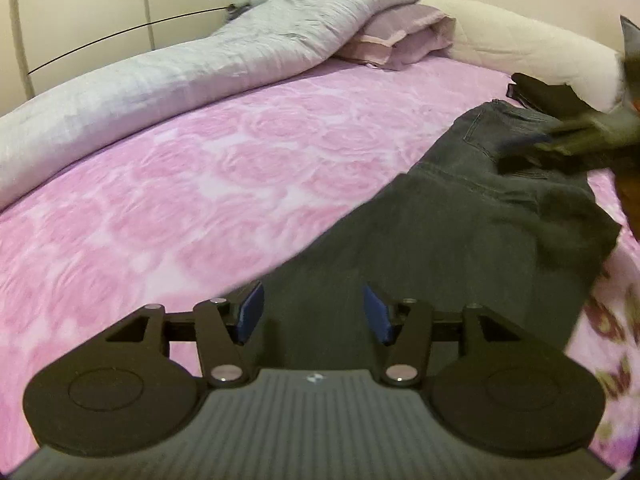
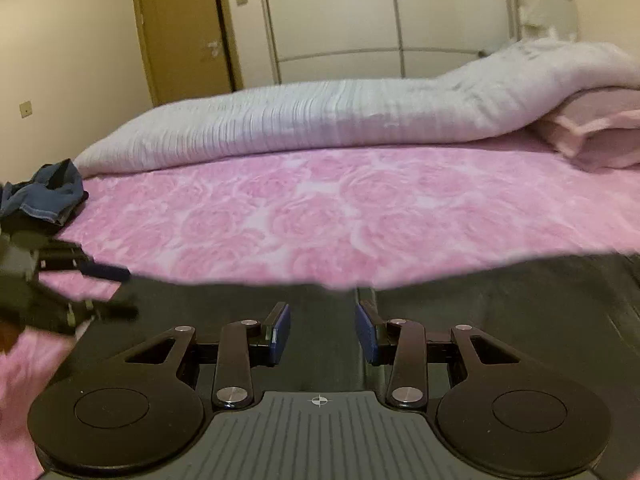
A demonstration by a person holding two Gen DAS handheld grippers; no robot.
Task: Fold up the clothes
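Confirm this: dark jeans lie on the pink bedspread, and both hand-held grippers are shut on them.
Wrong on the grip. The jeans do lie on the pink bedspread, but each wrist view shows the left hand-held gripper and right hand-held gripper open, clamping nothing.

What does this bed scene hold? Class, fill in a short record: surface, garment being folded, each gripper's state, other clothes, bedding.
surface: pink rose-patterned bedspread
garment: dark grey jeans, spread flat on the bedspread
left gripper: open, above the jeans, holding nothing
right gripper: open, above the jeans, holding nothing
other clothes: blue denim heap at the bed's edge; black folded item beyond the jeans
bedding: rolled grey duvet, pink pillow
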